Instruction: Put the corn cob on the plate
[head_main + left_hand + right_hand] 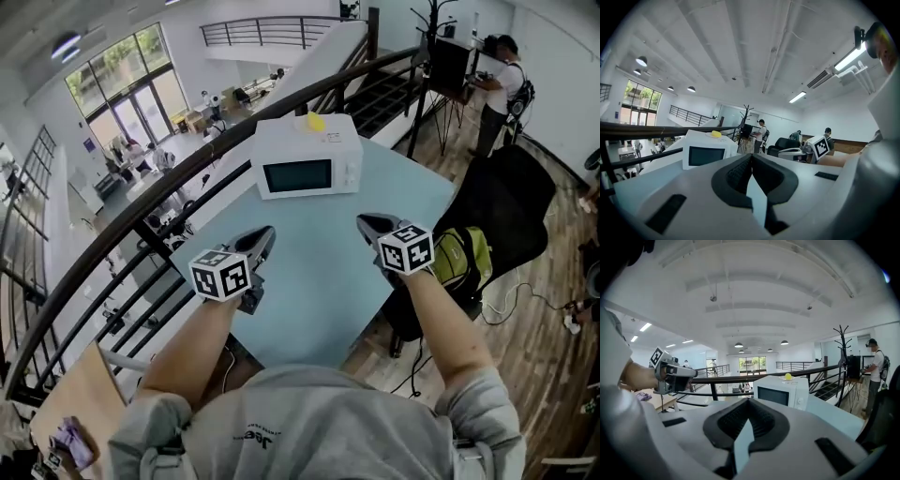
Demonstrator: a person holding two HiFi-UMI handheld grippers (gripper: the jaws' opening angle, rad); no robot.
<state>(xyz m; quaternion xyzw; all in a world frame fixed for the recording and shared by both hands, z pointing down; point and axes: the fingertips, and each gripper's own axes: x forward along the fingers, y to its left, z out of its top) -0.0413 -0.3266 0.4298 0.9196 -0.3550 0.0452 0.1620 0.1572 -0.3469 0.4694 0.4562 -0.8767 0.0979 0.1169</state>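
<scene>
A small yellow thing, apparently the corn cob [316,121], lies on top of a white microwave [307,157] at the far end of the light blue table [309,291]. It also shows as the yellow cob [716,134] in the left gripper view and as the cob [788,376] in the right gripper view, where a pale flat dish seems to lie under it. My left gripper [267,232] and right gripper [364,221] hover side by side above the table, well short of the microwave. Both are shut with nothing held.
A dark railing [141,225] runs along the table's left and far sides. A black office chair [511,202] with a green backpack [464,258] stands right of the table. A person [497,89] stands far right by a coat stand. A wooden table [80,394] is lower left.
</scene>
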